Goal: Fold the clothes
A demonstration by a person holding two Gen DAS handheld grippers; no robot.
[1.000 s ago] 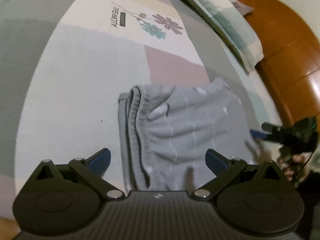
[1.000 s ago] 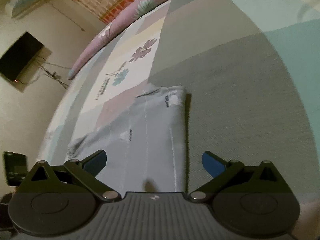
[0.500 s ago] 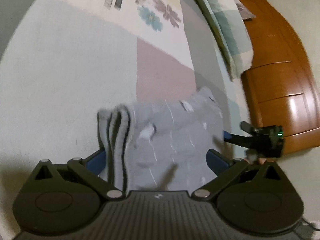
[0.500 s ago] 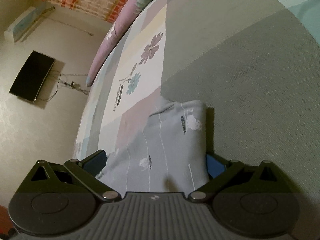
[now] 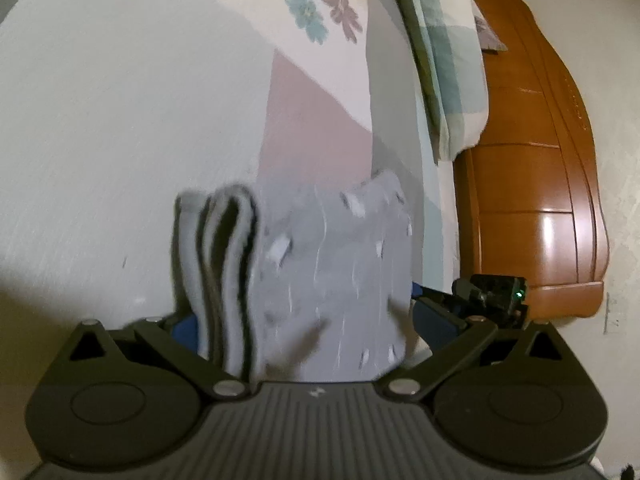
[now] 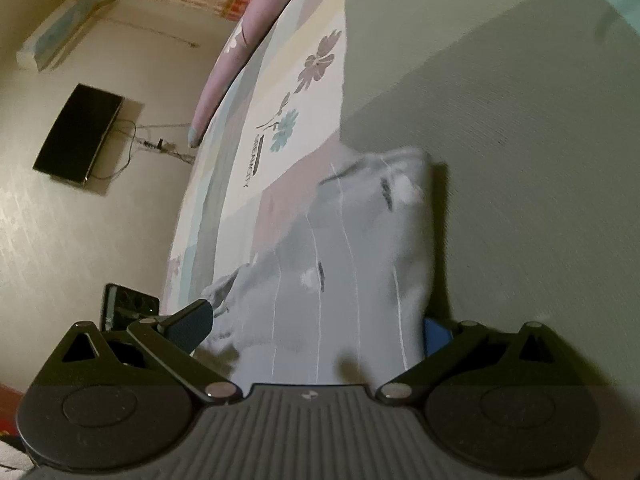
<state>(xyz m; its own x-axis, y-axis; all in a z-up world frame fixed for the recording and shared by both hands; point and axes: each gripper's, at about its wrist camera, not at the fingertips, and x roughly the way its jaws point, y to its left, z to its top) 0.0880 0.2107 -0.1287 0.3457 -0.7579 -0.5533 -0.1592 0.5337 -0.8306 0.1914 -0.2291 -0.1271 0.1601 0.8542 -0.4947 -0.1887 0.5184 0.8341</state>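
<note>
Patchwork pastel bedsheet with flower print (image 5: 132, 112) spreading ahead of both tongs; orange wooden headboard (image 5: 532, 184) standing right of left tongs. Folded grey garment with thin white stripes (image 5: 332, 272) lying on sheet, reaching back between both pairs of fingers. Left gripper (image 5: 304, 322) gaping wide, blue pads flanking garment's ribbed end, not clamping. Right gripper (image 6: 318, 322) likewise spreading wide around garment's other end (image 6: 352, 256). Black wall television (image 6: 76, 134) hanging far left of right tongs.

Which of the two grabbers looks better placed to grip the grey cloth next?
Roughly equal; perhaps the left gripper, whose open fingers straddle the thick folded edge of the grey garment. The right gripper straddles the opposite edge.
</note>
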